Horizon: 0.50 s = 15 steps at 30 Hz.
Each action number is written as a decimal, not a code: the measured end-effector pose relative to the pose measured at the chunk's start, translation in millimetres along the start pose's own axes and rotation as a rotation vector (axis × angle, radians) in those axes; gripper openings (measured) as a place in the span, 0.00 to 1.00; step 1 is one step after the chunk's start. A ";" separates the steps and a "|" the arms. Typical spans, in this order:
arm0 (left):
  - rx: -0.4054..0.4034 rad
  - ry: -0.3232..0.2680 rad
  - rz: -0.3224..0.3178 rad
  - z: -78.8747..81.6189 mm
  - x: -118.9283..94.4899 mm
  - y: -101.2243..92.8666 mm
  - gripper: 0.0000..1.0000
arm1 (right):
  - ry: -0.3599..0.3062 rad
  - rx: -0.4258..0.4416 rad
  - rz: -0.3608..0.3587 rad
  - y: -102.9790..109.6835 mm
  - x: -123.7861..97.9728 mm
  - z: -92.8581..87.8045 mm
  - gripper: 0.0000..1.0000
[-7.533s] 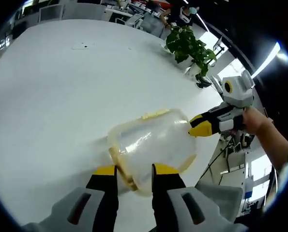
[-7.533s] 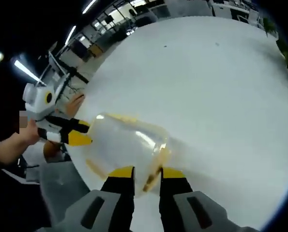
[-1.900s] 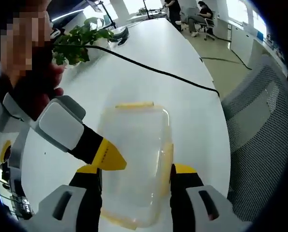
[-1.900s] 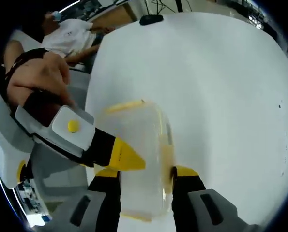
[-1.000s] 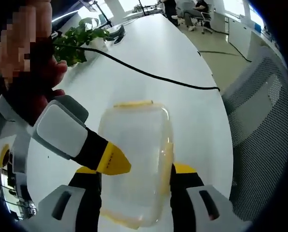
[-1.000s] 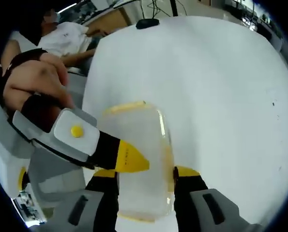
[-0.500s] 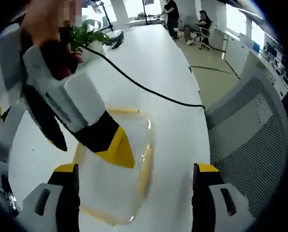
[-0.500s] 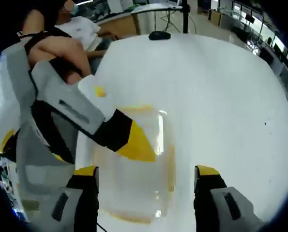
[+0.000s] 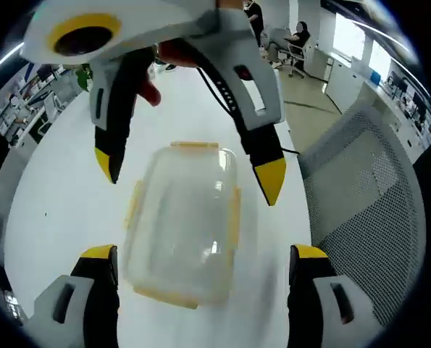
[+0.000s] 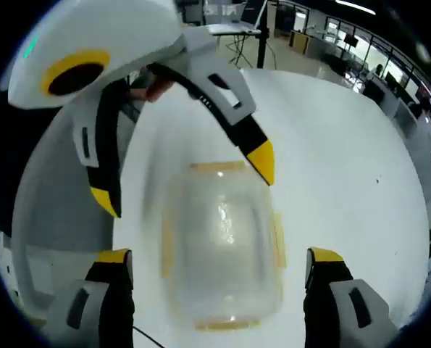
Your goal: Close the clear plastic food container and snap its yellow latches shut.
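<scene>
Both grippers have let go since a second ago: back then each pair of jaws sat tight on the sides of the container, now both are spread wide with nothing between them. From my left gripper (image 9: 203, 261) view the container (image 9: 182, 221) lies flat on the white table (image 9: 48, 196), lid on, between the jaws but clear of both. Yellow latches (image 9: 234, 214) show on all four sides and look folded against the walls; I can't confirm they are snapped. The right gripper (image 9: 190, 174) hangs over the far end of the container in that view, its two yellow-tipped jaws apart, one on each side of the far latch, neither touching as far as I can see. A black cable (image 9: 291, 151) runs off the table edge near a grey mesh chair (image 9: 360, 196). From my right gripper (image 10: 219, 272) view it's the same layout: the container (image 10: 222, 243) sits flat on the table (image 10: 345, 145) between the open jaws, slightly motion-blurred, and the left gripper (image 10: 182, 185) is above its far end with jaws open. A person's fingers (image 10: 148, 85) show behind that gripper's body.
</scene>
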<state>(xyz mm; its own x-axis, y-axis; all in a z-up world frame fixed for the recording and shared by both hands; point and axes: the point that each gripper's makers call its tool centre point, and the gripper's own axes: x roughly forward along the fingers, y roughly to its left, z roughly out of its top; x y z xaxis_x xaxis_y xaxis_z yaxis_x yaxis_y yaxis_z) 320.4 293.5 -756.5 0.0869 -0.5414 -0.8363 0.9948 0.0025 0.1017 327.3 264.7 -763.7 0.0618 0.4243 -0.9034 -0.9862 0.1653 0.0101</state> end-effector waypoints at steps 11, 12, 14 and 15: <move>0.110 0.086 -0.070 -12.0 6.4 2.2 0.97 | 0.028 0.071 -0.053 -13.9 -6.2 -15.5 0.89; 0.107 0.087 -0.069 -11.1 8.4 3.7 0.97 | 0.025 0.073 -0.043 -12.9 -5.2 -17.1 0.88; 0.067 0.104 -0.082 -12.3 11.8 3.1 0.96 | 0.043 0.067 -0.029 -13.2 -2.0 -24.4 0.87; 0.045 0.112 -0.092 -13.2 13.1 2.2 0.96 | 0.047 0.062 -0.025 -13.4 -1.5 -27.3 0.86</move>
<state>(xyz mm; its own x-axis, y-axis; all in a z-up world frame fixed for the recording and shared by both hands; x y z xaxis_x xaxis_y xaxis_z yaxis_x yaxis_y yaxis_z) 324.5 297.5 -774.3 0.0036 -0.4400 -0.8980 0.9957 -0.0813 0.0438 336.2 237.4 -774.1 0.0775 0.3773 -0.9229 -0.9730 0.2303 0.0125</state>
